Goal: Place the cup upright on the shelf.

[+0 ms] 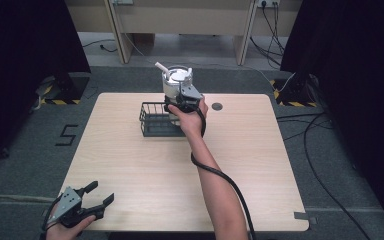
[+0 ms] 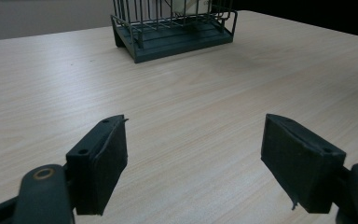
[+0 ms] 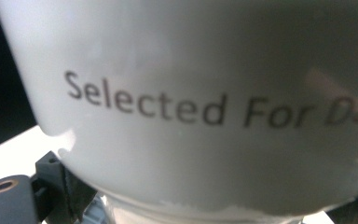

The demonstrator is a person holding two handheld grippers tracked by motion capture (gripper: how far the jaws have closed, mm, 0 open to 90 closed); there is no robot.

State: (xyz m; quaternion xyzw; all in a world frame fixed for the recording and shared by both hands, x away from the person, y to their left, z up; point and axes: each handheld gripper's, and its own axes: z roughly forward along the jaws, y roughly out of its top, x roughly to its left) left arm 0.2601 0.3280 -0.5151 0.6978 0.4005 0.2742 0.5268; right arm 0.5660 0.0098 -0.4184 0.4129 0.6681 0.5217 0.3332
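From high up, I see my right hand (image 1: 192,120) reach far over the table (image 1: 260,165). My right claw (image 1: 182,98) is up against a white cup (image 1: 176,85) that is raised above the right end of a dark wire basket (image 1: 155,120). The cup has white things sticking out of its top, and I cannot tell what they are. The basket sits on the far middle of the table. A black cable (image 1: 225,180) hangs from my right claw along my arm. My left claw (image 1: 97,196) is at the near left corner of the table, in my left hand (image 1: 67,227), well away from the basket. Its jaws are spread wide and hold nothing. In my left claw's view, I see the two black jaws of my left claw (image 2: 193,158) wide apart with bare table between them. The basket (image 2: 172,32) stands far ahead, and a bit of the cup (image 2: 184,5) shows behind its wires. In my right claw's view, the cup (image 3: 191,112) is very close, with the words "Selected For" on its side. Bits of my right claw's jaws show at the bottom corners, on each side of the cup. I cannot tell if they squeeze it.
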